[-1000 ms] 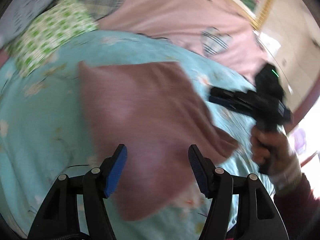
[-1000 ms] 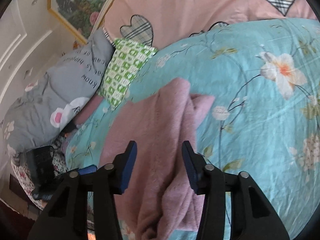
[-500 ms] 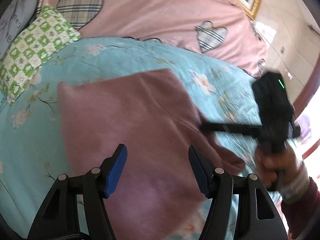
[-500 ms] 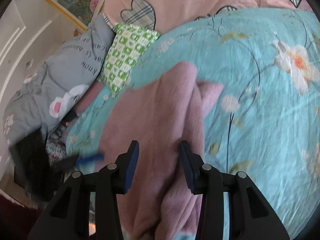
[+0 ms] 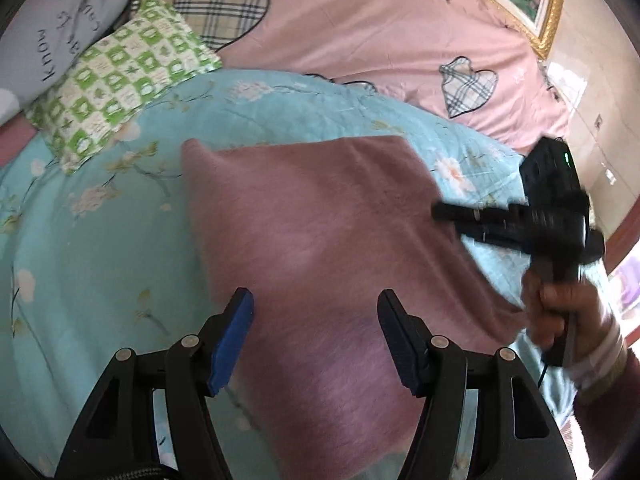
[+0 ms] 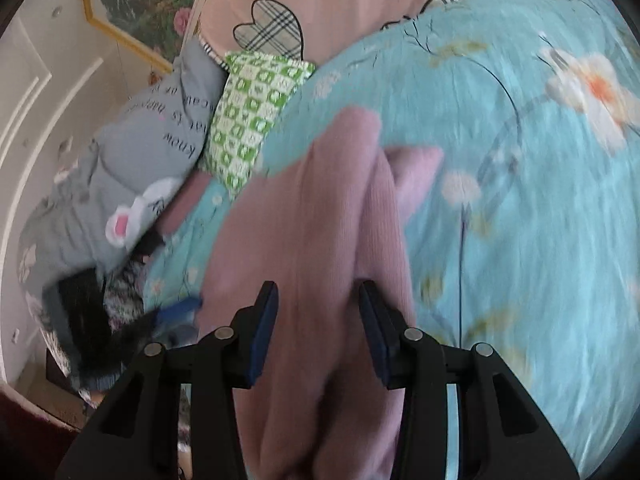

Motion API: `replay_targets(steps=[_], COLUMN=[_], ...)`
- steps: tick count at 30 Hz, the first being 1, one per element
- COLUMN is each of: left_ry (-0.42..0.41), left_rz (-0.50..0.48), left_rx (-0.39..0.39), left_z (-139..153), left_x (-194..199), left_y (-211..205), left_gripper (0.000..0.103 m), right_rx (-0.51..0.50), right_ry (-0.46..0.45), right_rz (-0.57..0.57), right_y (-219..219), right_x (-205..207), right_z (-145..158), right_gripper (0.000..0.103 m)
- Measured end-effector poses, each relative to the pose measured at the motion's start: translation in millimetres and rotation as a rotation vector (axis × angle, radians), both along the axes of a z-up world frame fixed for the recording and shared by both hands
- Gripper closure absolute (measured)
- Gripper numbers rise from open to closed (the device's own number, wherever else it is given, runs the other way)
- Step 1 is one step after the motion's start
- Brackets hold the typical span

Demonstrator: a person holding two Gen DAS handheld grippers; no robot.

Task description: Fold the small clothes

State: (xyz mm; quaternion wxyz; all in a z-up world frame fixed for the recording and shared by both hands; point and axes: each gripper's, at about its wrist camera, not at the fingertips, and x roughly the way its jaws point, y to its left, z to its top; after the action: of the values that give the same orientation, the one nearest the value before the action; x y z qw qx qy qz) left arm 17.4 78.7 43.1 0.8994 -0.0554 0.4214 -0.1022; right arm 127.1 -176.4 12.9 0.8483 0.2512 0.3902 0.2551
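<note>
Left gripper (image 5: 316,336) open — right gripper (image 6: 318,330) too (narrower).

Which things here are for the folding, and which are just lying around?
For the folding:
- pink garment
- left gripper, open over it
- right gripper, open over it

Just lying around:
- green checked pillow
- grey pillow
- blue flowered quilt
- pink heart bedspread
- framed picture

The mauve garment (image 5: 320,240) at mid-frame is soft, matt cloth – a fine rib shows in the right wrist view. The turquoise flowered bedspread (image 5: 100,260) under it looks smooth, thin cotton. The left tool (image 5: 316,336) has matt black plastic arms, textured blue pads, small metal pins. Upper right – a glossy gilt picture frame (image 5: 548,20).
</note>
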Motion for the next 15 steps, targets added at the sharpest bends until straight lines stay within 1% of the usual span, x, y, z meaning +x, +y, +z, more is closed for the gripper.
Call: replay_targets(steps=[1, 2, 3, 4, 6, 7, 8, 9, 10, 11, 12, 13, 14, 15], left_ry=[0.010, 0.017, 0.024, 0.034, 0.045, 0.046, 0.044, 0.045, 0.053, 0.058, 0.066, 0.073, 0.075, 0.076], left_rz=[0.019, 0.030, 0.033, 0.040, 0.044, 0.043, 0.047, 0.052, 0.061, 0.065, 0.071, 0.074, 0.074, 0.077], left_rx=[0.028, 0.043, 0.035, -0.001, -0.032, -0.024, -0.020, -0.024, -0.038, -0.044, -0.051, -0.053, -0.053, -0.050], left_z=[-5, -8, -12, -16, -19, -20, -21, -21, -22, -23, -26, -28, -28, -28], left_x=[2, 3, 5, 7, 10, 12, 13, 14, 15, 15, 15, 16, 16, 16], left_y=[2, 4, 8, 13, 17, 16, 16, 17, 18, 18, 18, 16, 15, 13], left_gripper=[0.037, 0.035, 0.035, 0.035, 0.035, 0.035, 0.035, 0.035, 0.035, 0.035, 0.035, 0.035, 0.035, 0.035], right_rx=[-0.011, -0.024, -0.034, -0.043, -0.064, -0.056, -0.052, -0.066, -0.106, -0.177, -0.222, -0.246, -0.236, -0.205], right_ry=[0.001, 0.009, 0.022, 0.021, -0.027, -0.071, -0.097, -0.105, -0.092, -0.054, -0.018, 0.024, 0.056, 0.062], right_rz=[0.003, 0.000, -0.001, 0.009, 0.028, 0.048, 0.061, 0.070, 0.070, 0.061, 0.049, 0.043, 0.041, 0.031], right_y=[3, 5, 8, 12, 18, 22, 26, 29, 32, 35, 34, 33, 28, 22], right_x=[8, 14, 21, 28, 36, 40, 43, 47, 52, 59, 64, 67, 66, 60], right_z=[0, 1, 1, 5, 22, 38, 47, 53, 54, 46, 36, 23, 11, 7], right_gripper=[0.063, 0.082, 0.094, 0.094, 0.095, 0.095, 0.095, 0.095, 0.095, 0.095, 0.095, 0.095, 0.095, 0.095])
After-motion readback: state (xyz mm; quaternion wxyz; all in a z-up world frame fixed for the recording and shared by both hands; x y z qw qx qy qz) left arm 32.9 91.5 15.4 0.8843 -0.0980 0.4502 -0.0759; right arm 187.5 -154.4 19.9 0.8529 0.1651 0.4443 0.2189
